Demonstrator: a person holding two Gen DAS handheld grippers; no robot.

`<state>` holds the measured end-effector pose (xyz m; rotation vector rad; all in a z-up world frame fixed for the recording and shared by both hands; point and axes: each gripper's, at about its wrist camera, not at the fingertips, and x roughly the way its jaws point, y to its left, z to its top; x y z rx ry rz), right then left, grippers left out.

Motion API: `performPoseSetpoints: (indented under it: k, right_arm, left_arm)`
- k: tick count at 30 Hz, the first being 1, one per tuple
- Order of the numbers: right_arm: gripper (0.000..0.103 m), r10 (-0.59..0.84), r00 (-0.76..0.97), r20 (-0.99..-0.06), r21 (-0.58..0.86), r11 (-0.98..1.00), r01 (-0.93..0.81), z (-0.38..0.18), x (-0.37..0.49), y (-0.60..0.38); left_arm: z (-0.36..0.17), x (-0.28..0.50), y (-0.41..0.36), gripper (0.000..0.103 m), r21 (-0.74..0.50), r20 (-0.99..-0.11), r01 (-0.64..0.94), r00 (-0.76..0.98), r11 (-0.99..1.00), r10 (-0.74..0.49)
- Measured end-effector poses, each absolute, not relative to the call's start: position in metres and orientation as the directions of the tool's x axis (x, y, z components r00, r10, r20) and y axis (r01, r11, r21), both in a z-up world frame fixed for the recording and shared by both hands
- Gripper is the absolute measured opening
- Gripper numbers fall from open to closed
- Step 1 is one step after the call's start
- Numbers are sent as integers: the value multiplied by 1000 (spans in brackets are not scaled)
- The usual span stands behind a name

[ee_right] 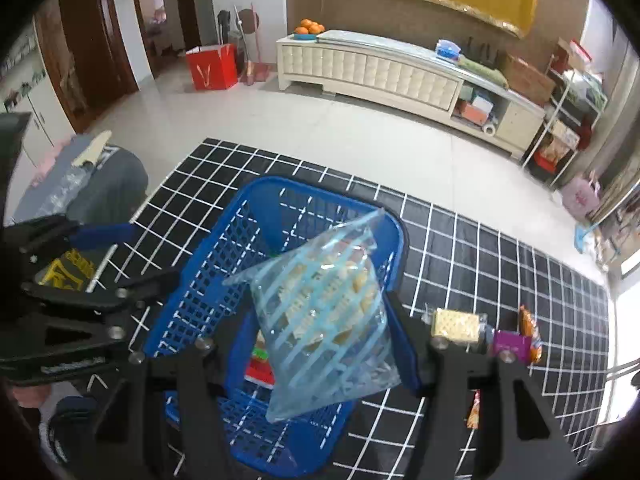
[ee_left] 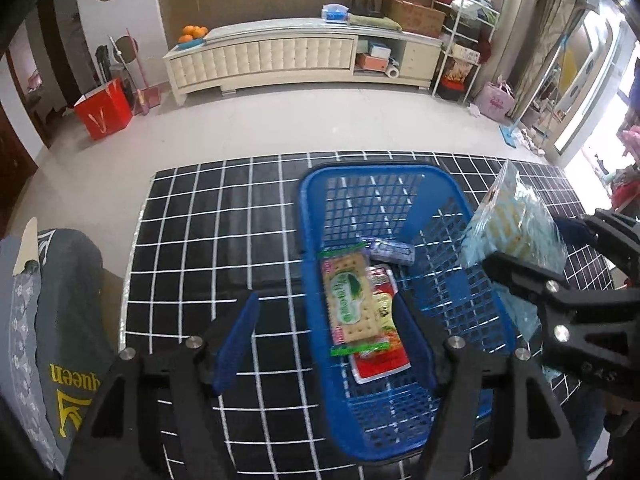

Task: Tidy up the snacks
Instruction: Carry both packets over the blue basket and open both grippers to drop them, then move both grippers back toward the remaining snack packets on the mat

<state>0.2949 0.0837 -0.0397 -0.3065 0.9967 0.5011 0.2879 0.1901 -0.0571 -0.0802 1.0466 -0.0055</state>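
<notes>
A blue plastic basket (ee_left: 316, 216) stands on the black grid-patterned tablecloth (ee_left: 200, 240). In it lie a green cracker pack (ee_left: 352, 304), a red pack (ee_left: 384, 364) under it and a small bluish pack (ee_left: 390, 252). My left gripper (ee_left: 326, 340) hangs open over the basket's near left rim with nothing between its fingers. My right gripper (ee_right: 324, 344) is shut on a clear bag with light blue stripes (ee_right: 328, 312) full of crackers, held above the basket (ee_right: 208, 292). That bag (ee_left: 508, 224) and the right gripper (ee_left: 532, 244) also show at the right of the left wrist view.
Loose snacks lie on the cloth right of the basket: a cracker pack (ee_right: 456, 324), a purple pack (ee_right: 510, 344) and an orange pack (ee_right: 530, 336). A grey cushion with yellow lettering (ee_left: 68, 320) sits off the table's left edge. Tiled floor and a white cabinet (ee_left: 280, 56) lie beyond.
</notes>
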Motion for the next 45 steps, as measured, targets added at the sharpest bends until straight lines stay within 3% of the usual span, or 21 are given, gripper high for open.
performPoseSetpoints:
  k: [15, 21, 26, 45]
  right_arm:
    - [64, 110, 382, -918, -121, 838, -532, -110, 344, 113]
    - [66, 86, 394, -915, -158, 823, -545, -115, 345, 122]
    - [84, 92, 462, -882, -189, 829, -527, -91, 336, 113]
    - [84, 162, 573, -803, -143, 882, -450, 24, 250, 5]
  left_arm:
    - [-109, 314, 236, 67, -119, -885, -96, 462, 988, -61]
    - [-111, 319, 234, 67, -130, -880, -80, 468, 988, -78]
    - [-104, 312, 232, 67, -119, -876, -80, 477, 990, -67]
    - [-24, 239, 139, 67, -84, -819, 8, 569, 996, -74]
